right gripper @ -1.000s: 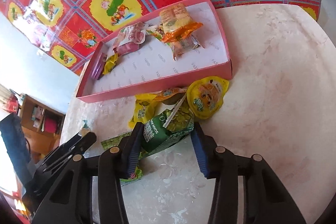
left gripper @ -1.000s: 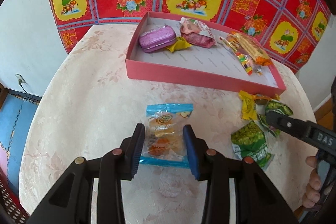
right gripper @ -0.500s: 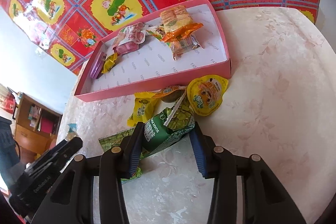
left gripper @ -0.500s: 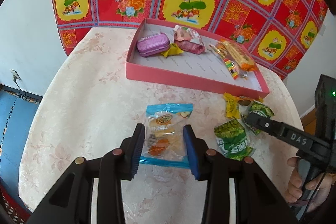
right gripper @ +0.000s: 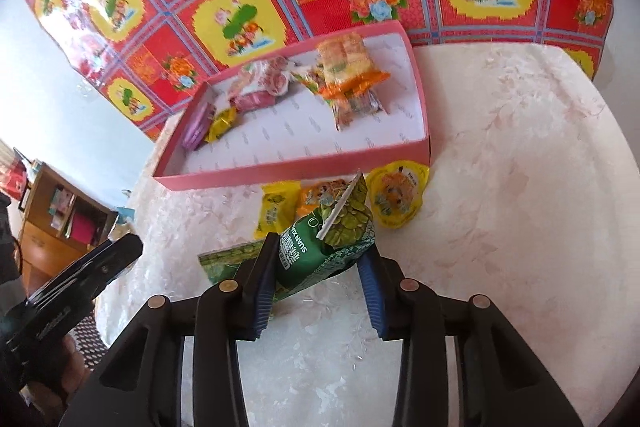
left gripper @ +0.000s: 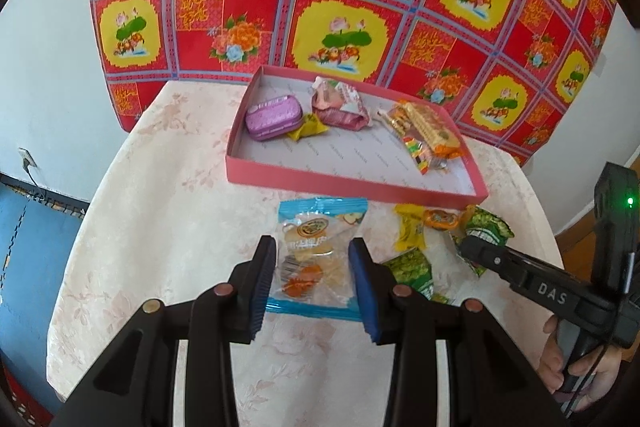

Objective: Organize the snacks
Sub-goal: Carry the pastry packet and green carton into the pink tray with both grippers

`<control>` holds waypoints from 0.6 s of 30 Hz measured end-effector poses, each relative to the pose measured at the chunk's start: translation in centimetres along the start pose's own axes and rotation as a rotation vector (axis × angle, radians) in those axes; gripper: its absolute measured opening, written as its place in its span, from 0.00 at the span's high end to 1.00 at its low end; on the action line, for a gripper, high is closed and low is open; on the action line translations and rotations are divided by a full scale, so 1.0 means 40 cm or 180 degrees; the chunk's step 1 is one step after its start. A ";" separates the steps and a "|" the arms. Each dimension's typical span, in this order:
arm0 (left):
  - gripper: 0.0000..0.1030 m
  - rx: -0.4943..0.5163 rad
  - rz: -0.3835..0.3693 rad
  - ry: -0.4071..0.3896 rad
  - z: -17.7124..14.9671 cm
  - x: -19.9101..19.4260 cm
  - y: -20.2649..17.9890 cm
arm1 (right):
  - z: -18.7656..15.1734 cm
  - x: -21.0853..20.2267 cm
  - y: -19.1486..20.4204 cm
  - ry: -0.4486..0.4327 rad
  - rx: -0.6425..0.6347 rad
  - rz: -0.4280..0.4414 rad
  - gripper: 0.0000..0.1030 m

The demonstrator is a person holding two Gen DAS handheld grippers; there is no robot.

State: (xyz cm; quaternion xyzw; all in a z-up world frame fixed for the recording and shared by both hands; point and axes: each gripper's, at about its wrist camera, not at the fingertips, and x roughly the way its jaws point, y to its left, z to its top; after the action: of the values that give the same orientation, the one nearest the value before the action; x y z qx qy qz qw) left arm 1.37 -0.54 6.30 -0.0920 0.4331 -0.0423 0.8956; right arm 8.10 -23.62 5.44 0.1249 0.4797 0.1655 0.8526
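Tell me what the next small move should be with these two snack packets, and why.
Probably carry both forward over the pink box and let go. The left tongs pinch the blue-edged packet, the right tongs, just closing, squeeze the green packet, and the box has bare floor.

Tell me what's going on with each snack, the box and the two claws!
Left claw: shut on the blue packet.
Blue packet: gripped, lifted off the table.
Right claw: just closed on the green packet.
Green packet: pinched, tilted up.
Pink box: open, no lid, partly filled.
Purple tin: closed, inside the box.
Yellow cup: sealed, on the table beside the box.
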 end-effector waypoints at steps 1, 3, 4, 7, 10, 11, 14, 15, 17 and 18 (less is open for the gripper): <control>0.62 -0.0001 -0.0004 -0.0008 0.004 -0.003 -0.002 | 0.002 -0.004 0.001 -0.0003 -0.0007 0.0015 0.62; 0.62 -0.0001 -0.0008 -0.0021 0.014 -0.006 -0.006 | 0.007 -0.014 0.006 -0.0022 -0.0042 0.0047 0.62; 0.62 -0.0002 -0.0015 -0.0025 0.018 -0.007 -0.007 | 0.009 -0.017 0.008 -0.0030 -0.0055 0.0060 0.62; 0.62 0.0025 -0.0022 -0.0035 0.030 -0.009 -0.016 | 0.020 -0.025 0.014 -0.0062 -0.0083 0.0124 0.62; 0.62 0.0052 -0.0023 -0.0056 0.042 -0.009 -0.024 | 0.032 -0.031 0.020 -0.0092 -0.0117 0.0145 0.62; 0.62 0.0055 -0.0029 -0.0059 0.047 -0.008 -0.027 | 0.038 -0.033 0.021 -0.0095 -0.0129 0.0150 0.62; 0.62 0.0063 -0.0045 -0.0067 0.060 -0.004 -0.032 | 0.051 -0.034 0.024 -0.0096 -0.0161 0.0152 0.62; 0.62 0.0063 -0.0049 -0.0064 0.064 -0.002 -0.032 | 0.055 -0.033 0.024 -0.0094 -0.0165 0.0158 0.62; 0.62 0.0061 -0.0061 -0.0064 0.075 0.001 -0.035 | 0.063 -0.030 0.024 -0.0094 -0.0179 0.0163 0.62; 0.62 0.0063 -0.0063 -0.0066 0.082 0.004 -0.037 | 0.067 -0.029 0.024 -0.0095 -0.0182 0.0167 0.62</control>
State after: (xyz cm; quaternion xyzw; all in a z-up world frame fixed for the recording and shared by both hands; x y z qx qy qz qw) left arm 4.02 -1.58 8.46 -0.0879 0.4225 -0.0545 0.9005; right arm 9.69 -23.34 8.08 0.1154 0.4586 0.1996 0.8582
